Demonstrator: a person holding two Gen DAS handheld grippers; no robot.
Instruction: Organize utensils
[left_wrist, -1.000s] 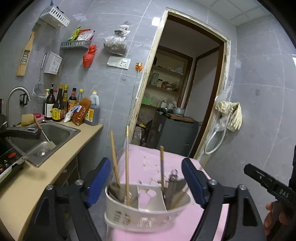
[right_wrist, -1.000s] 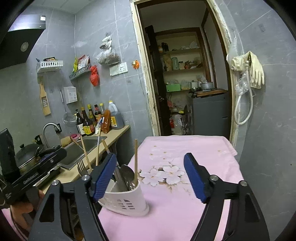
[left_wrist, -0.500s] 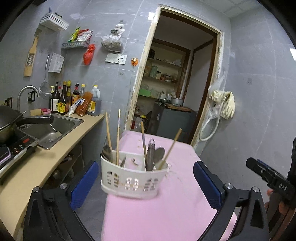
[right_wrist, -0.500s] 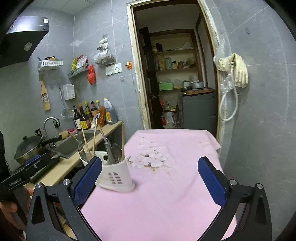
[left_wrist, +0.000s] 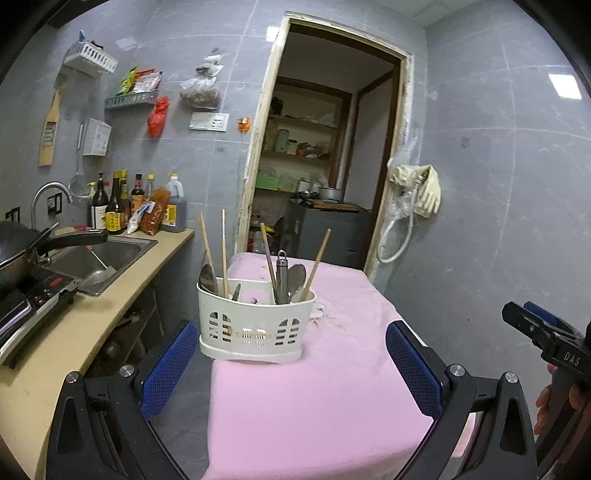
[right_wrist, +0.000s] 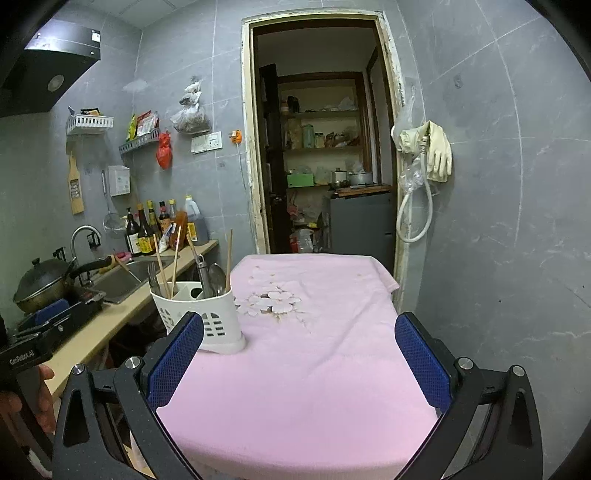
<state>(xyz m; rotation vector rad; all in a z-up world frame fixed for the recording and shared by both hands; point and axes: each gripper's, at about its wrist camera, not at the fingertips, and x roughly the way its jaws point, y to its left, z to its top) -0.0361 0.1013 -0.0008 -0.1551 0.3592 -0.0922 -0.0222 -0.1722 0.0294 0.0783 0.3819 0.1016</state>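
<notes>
A white slotted utensil holder (left_wrist: 255, 325) stands on the near left corner of a pink-clothed table (left_wrist: 325, 398). Wooden chopsticks (left_wrist: 223, 258), spoons and other metal utensils (left_wrist: 282, 275) stick up out of it. My left gripper (left_wrist: 291, 369) is open, its blue pads spread wide and the holder standing clear beyond them. In the right wrist view the same holder (right_wrist: 207, 317) stands at the table's left edge, partly behind my left blue pad. My right gripper (right_wrist: 299, 360) is open over the pink cloth (right_wrist: 314, 369), nothing between its fingers.
A counter (left_wrist: 55, 365) runs along the left with a sink (left_wrist: 107, 258), a black pan (left_wrist: 22, 251) on a cooktop and sauce bottles (left_wrist: 118, 210). Behind the table an open doorway (left_wrist: 325, 166) leads to a pantry. A grey wall (right_wrist: 498, 221) closes the right side.
Both grippers have opened wider and drawn back from the holder, which now stands on the table. One second ago the left gripper's pads flanked it closely.
</notes>
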